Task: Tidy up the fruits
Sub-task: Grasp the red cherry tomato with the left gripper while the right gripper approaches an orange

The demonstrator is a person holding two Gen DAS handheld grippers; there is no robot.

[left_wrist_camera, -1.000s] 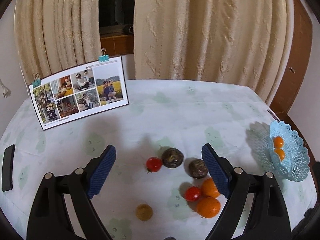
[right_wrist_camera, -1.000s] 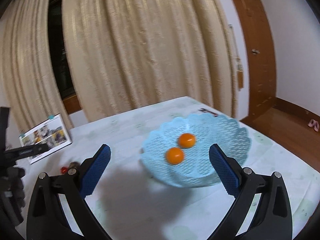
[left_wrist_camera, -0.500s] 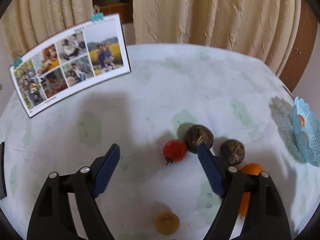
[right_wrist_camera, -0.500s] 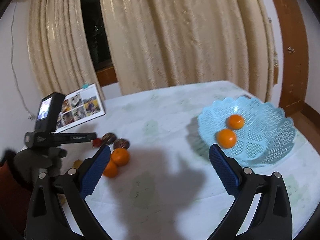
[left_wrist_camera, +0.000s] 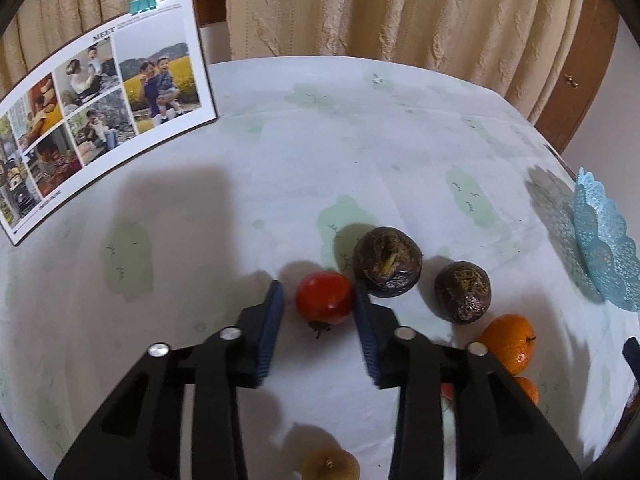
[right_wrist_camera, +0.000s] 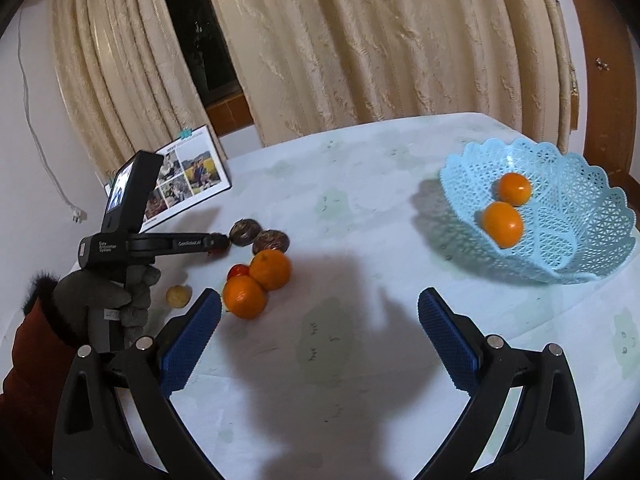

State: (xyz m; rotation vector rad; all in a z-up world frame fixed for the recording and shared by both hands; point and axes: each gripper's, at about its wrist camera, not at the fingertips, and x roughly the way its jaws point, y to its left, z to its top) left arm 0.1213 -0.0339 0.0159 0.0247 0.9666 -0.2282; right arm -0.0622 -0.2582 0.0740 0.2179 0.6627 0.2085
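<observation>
Red cherry tomato [left_wrist_camera: 325, 298] lies between the blue pads of the left gripper [left_wrist_camera: 318, 304] in the left wrist view; the jaws have just been closing and now stand narrow around it, the right pad at the fruit's flank, the left pad showing a thin gap, so a firm clench cannot be confirmed from this picture alone. The tomato sits on the table [left_wrist_camera: 360, 152] near its front-middle, with its stem end turned toward the camera. Just beyond and to the right lie two dark wrinkled fruits [left_wrist_camera: 387, 261], the nearer almost touching the right pad; two oranges [left_wrist_camera: 509, 342] sit further right, and a small yellowish fruit [left_wrist_camera: 330, 465] lies toward the near edge. The blue lattice basket [left_wrist_camera: 604, 240] stands at the table's right edge, well apart from the tomato. In the right wrist view, the right gripper [right_wrist_camera: 318, 334] hangs with jaws wide and nothing between them, over bare cloth between the fruit cluster and the basket [right_wrist_camera: 560, 248], which holds two oranges [right_wrist_camera: 503, 224]. A gloved hand [right_wrist_camera: 100, 296] carries the left gripper at the far left. Judged from this layout, the left hand is committed to the tomato, and its carry runs rightward across the table to the basket.
</observation>
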